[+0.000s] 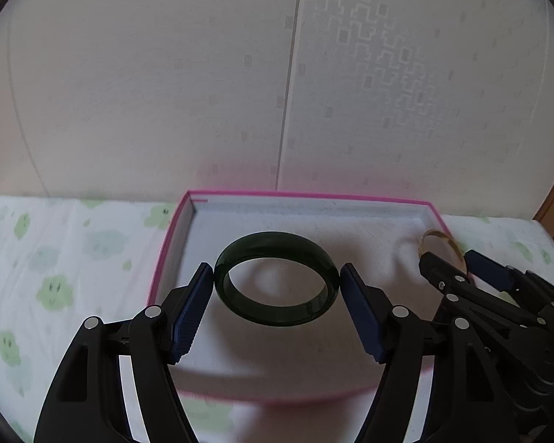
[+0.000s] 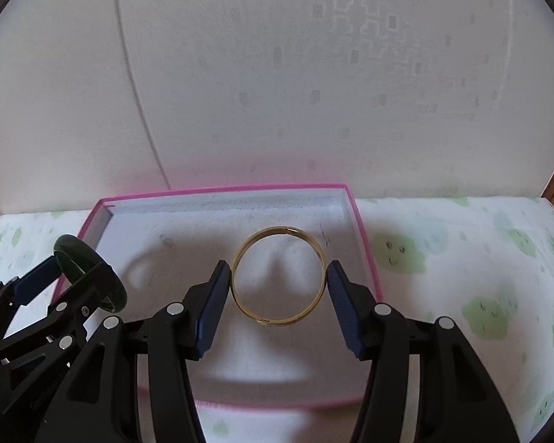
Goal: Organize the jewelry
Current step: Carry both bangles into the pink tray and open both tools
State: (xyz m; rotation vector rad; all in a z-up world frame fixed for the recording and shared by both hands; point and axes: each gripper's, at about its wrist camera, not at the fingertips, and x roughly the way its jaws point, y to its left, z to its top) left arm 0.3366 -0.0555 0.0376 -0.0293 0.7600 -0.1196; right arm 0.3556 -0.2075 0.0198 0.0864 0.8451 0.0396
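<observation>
Above the open pink box point(image 1: 173, 236), the left claw point(image 1: 277, 284) is clamped on a dark green bangle point(image 1: 277, 240) while the right claw point(image 2: 279, 284) grips a gold bangle point(image 2: 240, 254), both seemingly lifted off the box floor.

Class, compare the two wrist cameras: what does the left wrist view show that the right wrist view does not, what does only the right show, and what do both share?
Only the left wrist view shows the whole hoop of the green bangle, seen through its opening, held between the left gripper jaws.

Only the right wrist view shows the full circle of the gold bangle, held between the right gripper jaws, and the cloth to the box's right.

Both show the pink-edged box on the cloud-print cloth, the patterned wall behind, and the other gripper with its bangle at the frame's side.
</observation>
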